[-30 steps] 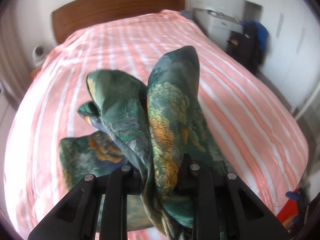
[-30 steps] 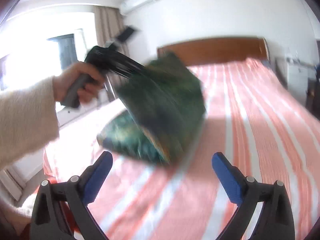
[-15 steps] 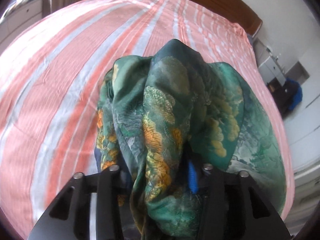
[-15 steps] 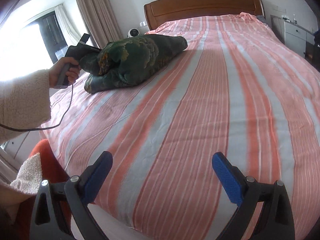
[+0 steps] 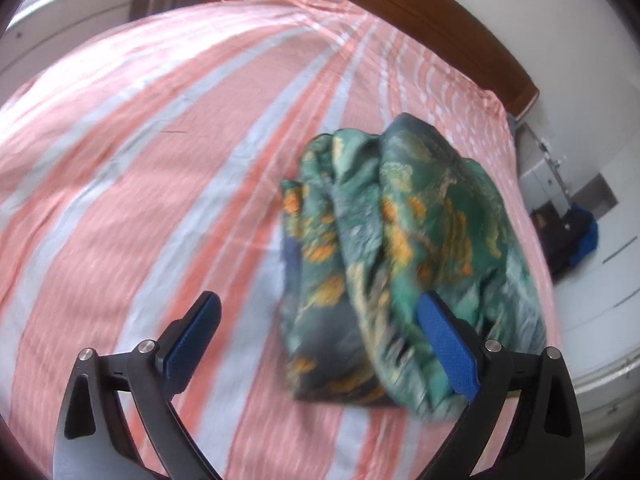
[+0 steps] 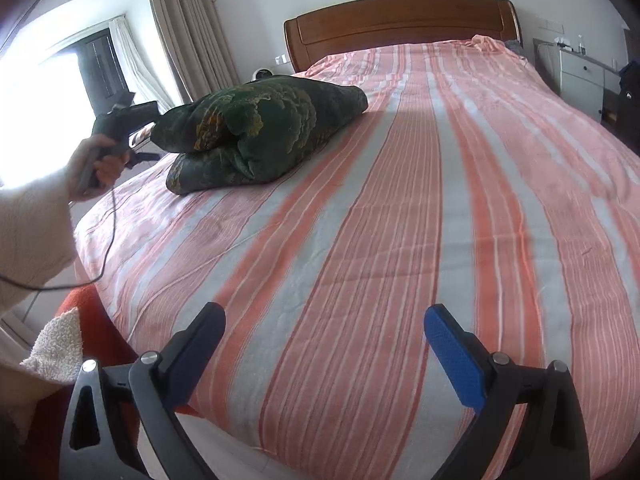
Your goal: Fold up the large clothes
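Note:
A folded green garment with orange and gold print point(image 5: 400, 248) lies in a bundle on the striped bed point(image 5: 160, 160). My left gripper point(image 5: 318, 342) is open just in front of the bundle, its right finger over the cloth's edge, holding nothing. In the right wrist view the same bundle point(image 6: 260, 128) lies near the bed's left side, with the left gripper point(image 6: 138, 114) next to it in a hand. My right gripper point(image 6: 324, 350) is open and empty above the foot of the bed point(image 6: 400, 220).
A wooden headboard point(image 6: 400, 20) stands at the far end. A white nightstand point(image 6: 580, 72) and dark clothes point(image 6: 630, 100) are at the right. A curtained window point(image 6: 80, 72) is at the left. An orange item point(image 6: 84, 320) sits by the bed's near left corner.
My left gripper has let go of the green garment, opened and drawn back a little; the bundle now lies on the bed. My right gripper has stayed open.

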The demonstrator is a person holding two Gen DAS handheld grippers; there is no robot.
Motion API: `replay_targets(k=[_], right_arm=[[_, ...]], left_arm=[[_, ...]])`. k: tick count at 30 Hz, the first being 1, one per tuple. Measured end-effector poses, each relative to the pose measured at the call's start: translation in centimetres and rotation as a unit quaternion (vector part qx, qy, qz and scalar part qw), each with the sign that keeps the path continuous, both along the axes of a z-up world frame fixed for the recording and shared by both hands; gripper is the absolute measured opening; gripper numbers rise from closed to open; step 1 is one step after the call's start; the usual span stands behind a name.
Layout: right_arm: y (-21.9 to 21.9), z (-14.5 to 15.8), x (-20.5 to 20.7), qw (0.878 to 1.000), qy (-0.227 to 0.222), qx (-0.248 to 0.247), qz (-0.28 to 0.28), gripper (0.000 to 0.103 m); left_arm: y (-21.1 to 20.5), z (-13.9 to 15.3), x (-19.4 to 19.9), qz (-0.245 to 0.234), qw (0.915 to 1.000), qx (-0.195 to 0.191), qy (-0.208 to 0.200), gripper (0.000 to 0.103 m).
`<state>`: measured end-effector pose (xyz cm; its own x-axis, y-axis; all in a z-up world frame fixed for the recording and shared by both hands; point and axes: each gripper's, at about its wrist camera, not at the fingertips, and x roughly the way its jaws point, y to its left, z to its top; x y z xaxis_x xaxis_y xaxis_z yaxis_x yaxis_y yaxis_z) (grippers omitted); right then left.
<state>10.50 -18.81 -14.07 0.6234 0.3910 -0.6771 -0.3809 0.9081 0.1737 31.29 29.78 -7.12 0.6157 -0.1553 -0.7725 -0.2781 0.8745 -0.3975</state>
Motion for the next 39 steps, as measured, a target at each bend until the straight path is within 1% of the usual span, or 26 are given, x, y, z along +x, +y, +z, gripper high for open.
replay_targets(k=[2,3,5,7,9,13,16,21,24,30,33,39], right_arm=[[0.1,-0.3,-0.1,1.000,0.003,-0.008,-0.002,0.099],[0.1,-0.4,-0.1,1.000,0.006,-0.011,-0.002,0.099],[0.2,-0.7,-0.1,1.000,0.012,-0.015,-0.001,0.099],[0.4,-0.8,-0.2,1.000,0.012,-0.019,0.000,0.099],[0.6,-0.8,-0.3,1.000,0.011,-0.025,0.002,0.099],[0.9,-1.3,-0.3,0.999,0.018,-0.047,-0.013,0.099],[0.8,-1.7,-0.3,0.998,0.025,-0.054,-0.024,0.099],[0.4,-1.9,-0.3,0.997,0.030,-0.056,-0.034,0.099],[0.3,-2.0,-0.2,0.997,0.033,-0.053,-0.036,0.099],[0.0,-2.1,-0.1,0.998,0.034,-0.039,-0.029,0.099],[-0.1,-2.1,-0.1,0.999,0.034,-0.033,-0.027,0.099],[0.2,-2.1,0.2,0.999,0.032,-0.025,-0.021,0.099]], left_arm=[[-0.8,-0.3,-1.7,0.004,0.9985,0.053,0.012,0.099],[-1.3,-0.7,-2.5,0.004,0.9963,0.083,0.019,0.099],[-2.2,-1.7,-3.8,0.000,0.9910,0.130,0.031,0.099],[-3.1,-2.9,-4.7,-0.004,0.9858,0.162,0.045,0.099],[-3.9,-4.2,-5.7,-0.011,0.9811,0.184,0.057,0.099],[-6.2,-6.6,-5.9,-0.035,0.9665,0.242,0.077,0.099],[-7.3,-7.8,-5.4,-0.054,0.9631,0.247,0.093,0.099],[-8.3,-9.1,-4.7,-0.067,0.9598,0.249,0.110,0.099],[-8.3,-9.4,-4.5,-0.065,0.9604,0.246,0.115,0.100],[-7.2,-9.5,-4.3,-0.059,0.9653,0.224,0.121,0.101],[-7.1,-8.2,-4.7,-0.058,0.9678,0.219,0.109,0.101],[-6.1,-4.8,-5.2,-0.051,0.9748,0.204,0.075,0.101]])
